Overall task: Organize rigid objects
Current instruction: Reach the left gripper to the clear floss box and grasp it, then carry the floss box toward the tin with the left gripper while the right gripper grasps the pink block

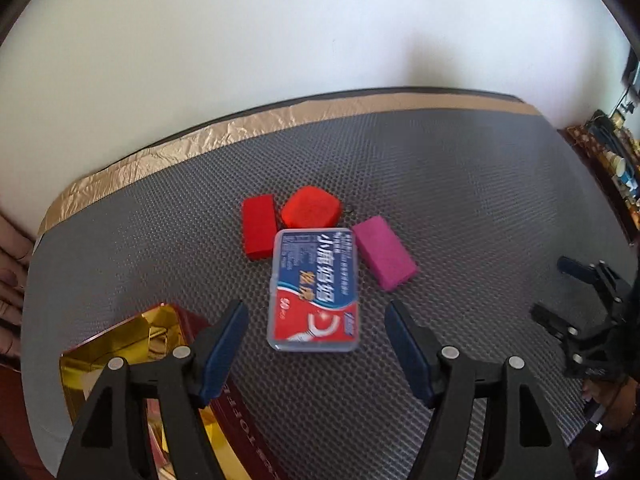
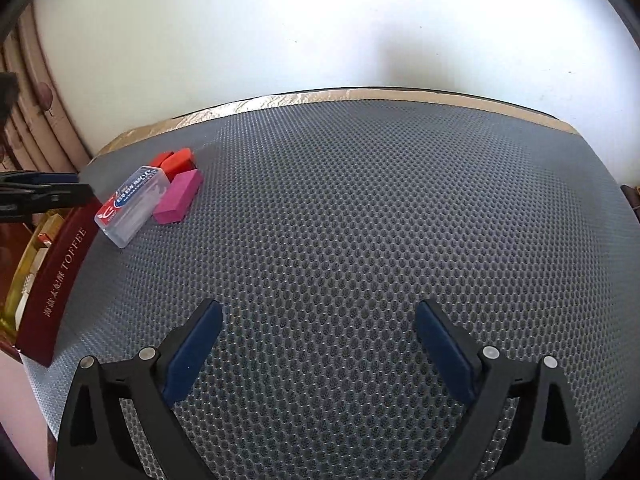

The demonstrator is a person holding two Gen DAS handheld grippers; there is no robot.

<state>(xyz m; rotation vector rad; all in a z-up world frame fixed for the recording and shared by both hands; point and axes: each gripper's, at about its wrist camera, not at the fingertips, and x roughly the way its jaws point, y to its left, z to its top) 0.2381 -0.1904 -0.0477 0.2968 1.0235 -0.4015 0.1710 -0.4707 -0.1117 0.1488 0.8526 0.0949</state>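
Note:
A clear plastic box with a blue and red label [image 1: 315, 289] lies flat on the grey mat; it also shows in the right wrist view [image 2: 130, 205]. Behind it lie a red block [image 1: 259, 227], a rounded red piece [image 1: 311, 207] and a magenta block [image 1: 383, 257], the magenta block also in the right wrist view [image 2: 179, 196]. My left gripper [image 1: 316, 322] is open, its fingers on either side of the box's near end, not touching it. My right gripper [image 2: 319, 322] is open and empty over bare mat, far right of the objects.
A dark red toffee tin with a gold lining [image 1: 120, 344] stands open at the mat's left front, also seen in the right wrist view [image 2: 56, 280]. A white wall backs the table. The mat's taped far edge [image 1: 240, 128] runs along it. The right gripper shows at the right edge [image 1: 592, 320].

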